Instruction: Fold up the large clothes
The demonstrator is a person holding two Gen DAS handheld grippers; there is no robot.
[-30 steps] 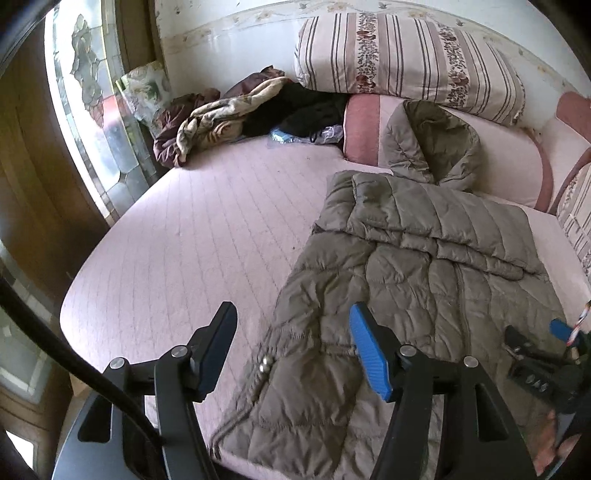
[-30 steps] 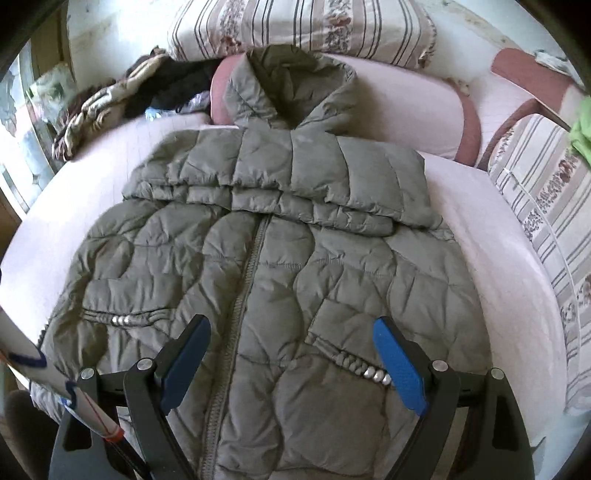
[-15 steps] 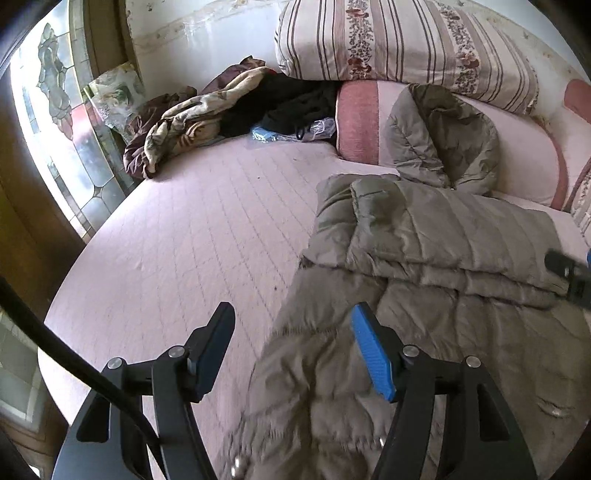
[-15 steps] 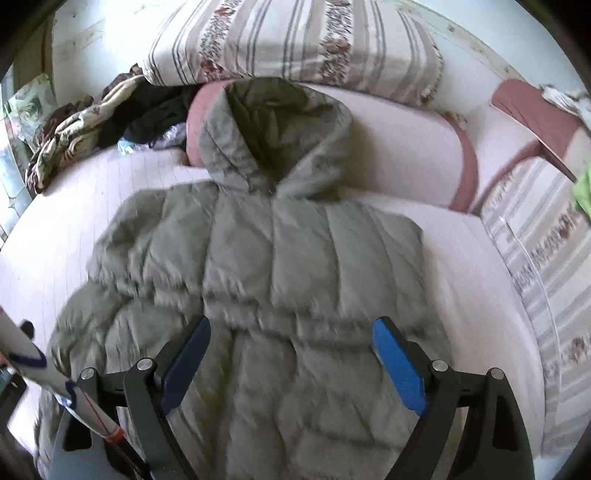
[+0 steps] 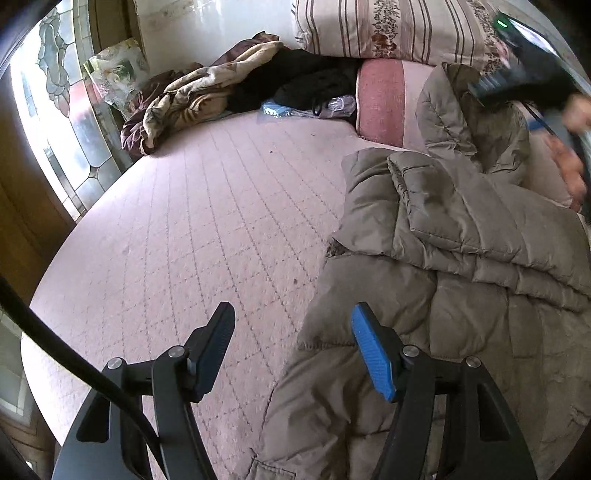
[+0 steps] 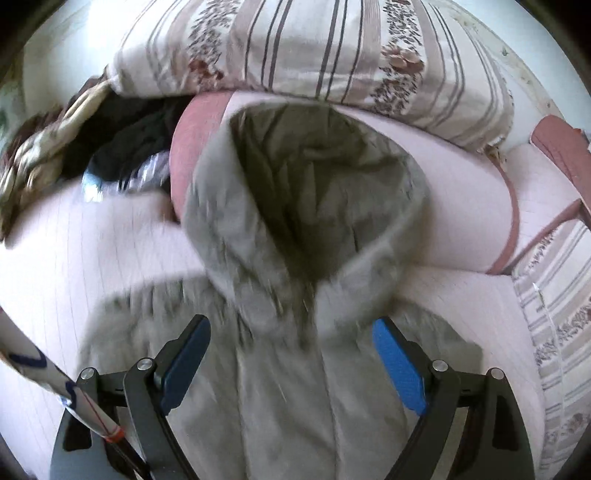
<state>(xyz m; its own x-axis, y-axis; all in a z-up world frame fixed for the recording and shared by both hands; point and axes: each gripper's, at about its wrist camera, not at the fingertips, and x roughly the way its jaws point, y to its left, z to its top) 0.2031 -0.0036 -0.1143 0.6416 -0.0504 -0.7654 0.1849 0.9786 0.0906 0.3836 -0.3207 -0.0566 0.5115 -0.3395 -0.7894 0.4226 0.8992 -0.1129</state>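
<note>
- Bed cover [image 5: 207,229]: pale pink, quilted in a diamond grid; fills the centre and left of the left wrist view.
- Striped pillow [image 5: 388,29]: cream with brown stripes and flower bands; top of the frame, resting on the bolster.
- Bolster [image 5: 380,99]: pink with a darker rose end; upper centre-right.
- Crumpled blanket [image 5: 192,99]: beige and maroon, heaped at upper left beside the window.
- Dark clothes [image 5: 306,81]: black pile between blanket and bolster.
- Plastic bag [image 5: 338,105]: clear, just beside a blue item [image 5: 275,109].
- Stained-glass window [image 5: 55,92]: left edge.
- Floral cushion [image 5: 118,70]: leans against the window.
</note>
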